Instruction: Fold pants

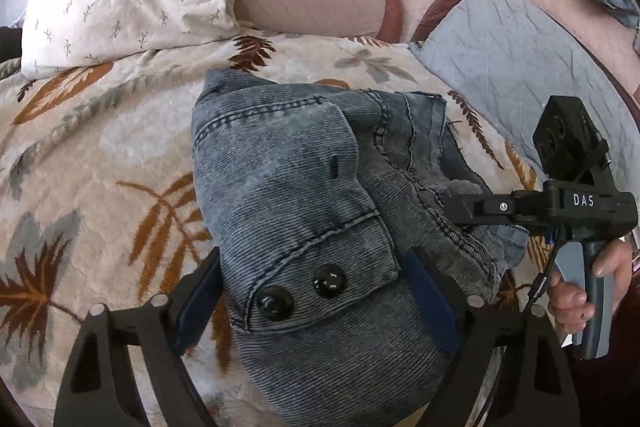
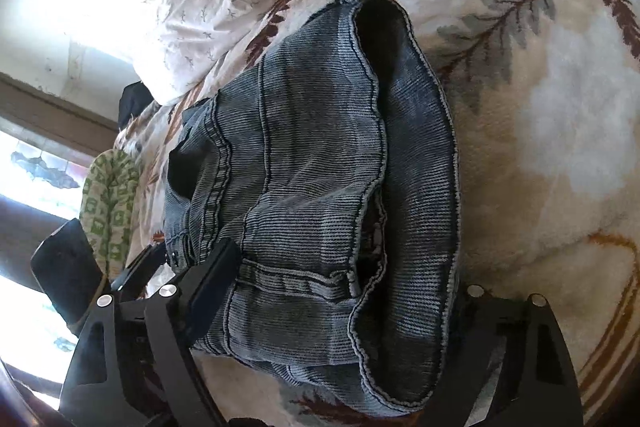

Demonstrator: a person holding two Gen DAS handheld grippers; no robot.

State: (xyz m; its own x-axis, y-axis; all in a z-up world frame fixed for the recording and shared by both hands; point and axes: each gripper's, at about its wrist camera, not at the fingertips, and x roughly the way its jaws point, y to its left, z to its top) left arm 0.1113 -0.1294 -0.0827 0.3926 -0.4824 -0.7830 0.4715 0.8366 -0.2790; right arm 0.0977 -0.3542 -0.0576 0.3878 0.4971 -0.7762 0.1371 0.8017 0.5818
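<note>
Two claws astride pants (image 1: 304, 211), blanket (image 1: 100, 155) around

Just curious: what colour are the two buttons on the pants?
Glossy black buttons, clearest in the left wrist view.

Left wrist view close above pants (image 1: 304, 211), facing headboard, right wrist view sideways, both sharing them

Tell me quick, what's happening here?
Both grippers, left and right, straddle bunched denim pants on leaf-print blanket. Fold unfinished. Nothing blocking.
</note>
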